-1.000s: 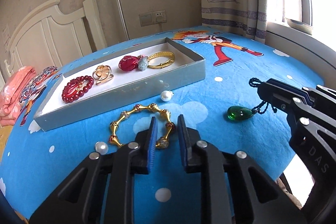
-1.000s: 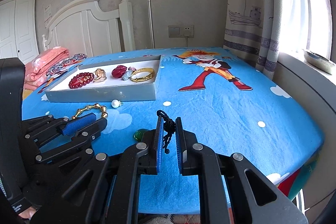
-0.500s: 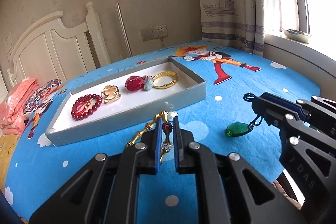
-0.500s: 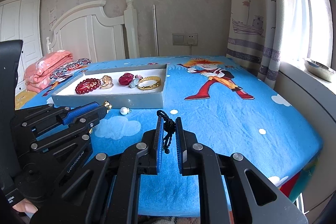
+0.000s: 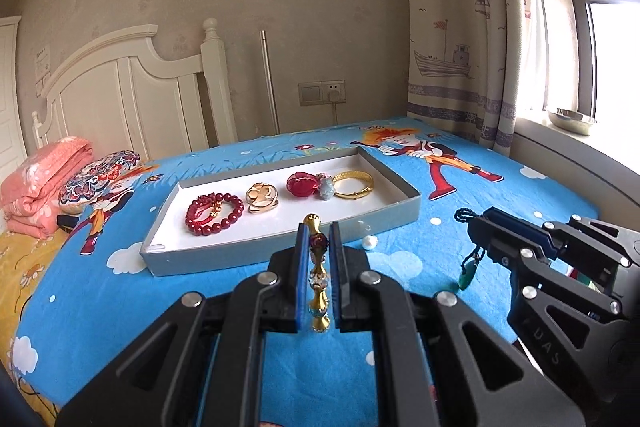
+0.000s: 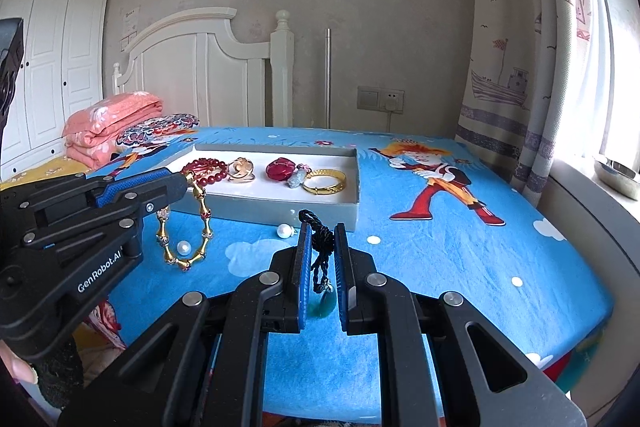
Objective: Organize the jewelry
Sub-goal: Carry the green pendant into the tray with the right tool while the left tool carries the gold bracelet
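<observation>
Left gripper [image 5: 319, 259] is clamped on the gold link bracelet [image 6: 188, 227], which hangs clear of the bed [image 5: 240, 359] in a loop, seen edge-on between the pads in the left wrist view. Right gripper [image 6: 320, 259] is pinched shut on the black cord [image 6: 320, 243] of the green pendant [image 5: 466, 275], which dangles below the jaws just above the sheet. Grey tray [image 5: 414, 205] sits ahead of both grippers and already holds a red bead bracelet [image 5: 214, 213], a gold ring piece [image 5: 262, 198], a red stone [image 5: 302, 183] and a gold bangle [image 5: 354, 182]. Two loose pearls are on the sheet: one [image 6: 284, 230] just beside the tray's near wall, one [image 6: 184, 247] seen through the hanging bracelet loop. Step in hand looks like carrying both pieces to the tray. To do it well: lift each high enough that the hanging part clears the near wall, bring it over a bare white patch at the front of the tray, lower until it rests, then release; keep the swinging loop off the pieces already placed. Versus a second ago: the bracelet lay flat on the sheet with the left jaws apart over it, now it is gripped and raised; the pendant has come up off the sheet, and both grippers are nearer the tray.
</observation>
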Tool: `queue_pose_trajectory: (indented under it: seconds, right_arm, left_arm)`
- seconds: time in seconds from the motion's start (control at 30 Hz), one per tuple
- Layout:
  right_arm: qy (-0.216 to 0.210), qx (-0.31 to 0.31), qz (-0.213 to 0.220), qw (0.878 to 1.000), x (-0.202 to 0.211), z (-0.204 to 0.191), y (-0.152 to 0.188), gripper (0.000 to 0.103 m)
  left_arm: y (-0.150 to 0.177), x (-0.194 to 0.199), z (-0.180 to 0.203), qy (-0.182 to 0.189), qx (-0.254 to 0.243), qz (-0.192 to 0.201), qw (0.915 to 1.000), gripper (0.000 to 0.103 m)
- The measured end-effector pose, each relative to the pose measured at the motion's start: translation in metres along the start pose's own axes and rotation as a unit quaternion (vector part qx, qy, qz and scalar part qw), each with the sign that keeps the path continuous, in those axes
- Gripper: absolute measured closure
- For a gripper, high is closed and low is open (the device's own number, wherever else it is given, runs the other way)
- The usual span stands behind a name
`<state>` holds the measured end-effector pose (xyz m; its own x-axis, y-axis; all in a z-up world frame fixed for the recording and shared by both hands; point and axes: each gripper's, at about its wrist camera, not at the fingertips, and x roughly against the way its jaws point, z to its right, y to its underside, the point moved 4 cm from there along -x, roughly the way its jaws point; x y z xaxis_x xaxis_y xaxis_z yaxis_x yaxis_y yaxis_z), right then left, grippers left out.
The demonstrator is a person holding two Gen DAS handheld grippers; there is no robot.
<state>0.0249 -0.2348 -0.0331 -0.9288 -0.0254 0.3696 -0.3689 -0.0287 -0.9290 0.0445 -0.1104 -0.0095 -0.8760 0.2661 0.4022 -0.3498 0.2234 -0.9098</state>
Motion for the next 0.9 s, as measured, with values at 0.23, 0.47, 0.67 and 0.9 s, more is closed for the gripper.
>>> queue_pose_trajectory:
  seconds: [0.23, 0.47, 0.67, 0.9]
  right_arm:
    - [-0.020, 0.025, 0.006, 0.999, 0.003, -0.023, -0.005, 0.091]
    - [-0.033, 0.048, 0.009, 0.998, 0.004, -0.046, -0.010, 0.091]
    - [-0.044, 0.070, 0.004, 0.997, -0.001, -0.065, -0.010, 0.091]
    - [-0.043, 0.078, 0.003, 0.996, -0.003, -0.072, -0.011, 0.091]
  left_arm:
    - [0.005, 0.013, -0.024, -0.025, 0.023, -0.002, 0.9994, 0.094]
    - [0.013, 0.019, -0.051, -0.049, 0.049, -0.009, 0.9976, 0.094]
    - [0.026, 0.016, -0.074, -0.055, 0.076, -0.033, 0.9950, 0.094]
    - [0.031, 0.014, -0.080, -0.057, 0.078, -0.036, 0.9946, 0.094]
